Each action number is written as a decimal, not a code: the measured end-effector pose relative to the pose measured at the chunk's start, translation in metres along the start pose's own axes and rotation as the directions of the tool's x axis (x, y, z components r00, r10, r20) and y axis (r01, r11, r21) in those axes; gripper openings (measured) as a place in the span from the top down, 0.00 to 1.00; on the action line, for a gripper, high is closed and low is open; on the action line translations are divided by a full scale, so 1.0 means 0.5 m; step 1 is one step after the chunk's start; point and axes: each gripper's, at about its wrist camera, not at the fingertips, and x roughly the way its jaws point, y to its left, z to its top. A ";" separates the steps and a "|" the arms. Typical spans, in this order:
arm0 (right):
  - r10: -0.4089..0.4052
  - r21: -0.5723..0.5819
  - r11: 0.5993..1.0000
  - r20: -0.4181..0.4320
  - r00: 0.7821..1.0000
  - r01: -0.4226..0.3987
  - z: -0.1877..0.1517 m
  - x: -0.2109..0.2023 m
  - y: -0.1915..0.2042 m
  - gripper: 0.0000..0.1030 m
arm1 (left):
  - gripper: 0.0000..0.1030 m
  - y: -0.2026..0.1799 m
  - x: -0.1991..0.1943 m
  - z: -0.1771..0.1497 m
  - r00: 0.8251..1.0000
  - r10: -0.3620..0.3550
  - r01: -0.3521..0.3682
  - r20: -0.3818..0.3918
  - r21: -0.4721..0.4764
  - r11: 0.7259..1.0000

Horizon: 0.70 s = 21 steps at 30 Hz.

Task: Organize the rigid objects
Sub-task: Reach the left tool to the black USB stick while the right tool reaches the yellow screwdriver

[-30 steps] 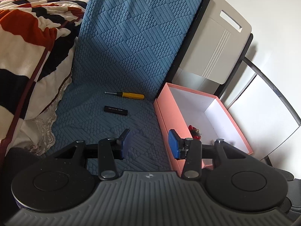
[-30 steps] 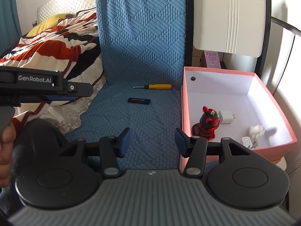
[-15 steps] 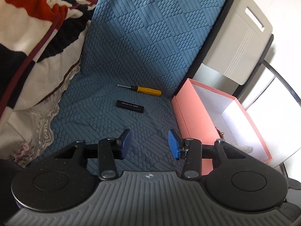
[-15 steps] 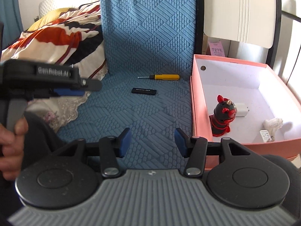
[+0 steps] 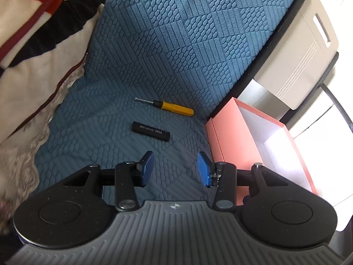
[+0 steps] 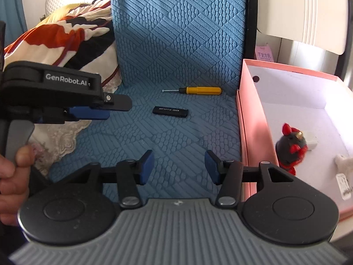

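Left wrist view first: the left tongs sit low in the centre of the frame, blue pads apart and nothing between them, hanging over the blue quilted mat. They are aimed up the middle of the picture, which puts the black stick just above the gap between the pads, so I judge it the likeliest thing to be picked next. Beyond it, a little higher in the frame, lies the yellow screwdriver, metal tip pointing left. Both lie flat on the mat, near each other but not touching. At right, the pink box stands with its side wall against the mat's edge, close enough to make a short carry. Its contents are hidden from this angle.

From the right wrist view, the right tongs are also spread and empty at bottom centre, seemingly waiting. The other tool enters from the left edge, gripped by a hand. Farther up the frame are the same stick and screwdriver. At right, the box is open, and a black and red figurine, a white charger and some white bits already lie inside, so the sorting looks partly done. A patterned blanket fills the upper left.
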 end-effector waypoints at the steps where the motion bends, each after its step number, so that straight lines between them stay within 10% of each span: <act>1: -0.001 -0.003 1.000 0.005 1.000 0.001 0.008 0.007 -0.003 0.48 | 0.52 0.004 0.011 0.010 1.000 -0.013 0.013 -0.003 0.002 1.000; 21: 0.043 0.010 0.999 -0.098 0.994 -0.043 0.201 0.268 -0.074 0.48 | 0.44 0.103 0.254 0.171 0.979 0.042 -0.042 -0.202 0.004 0.999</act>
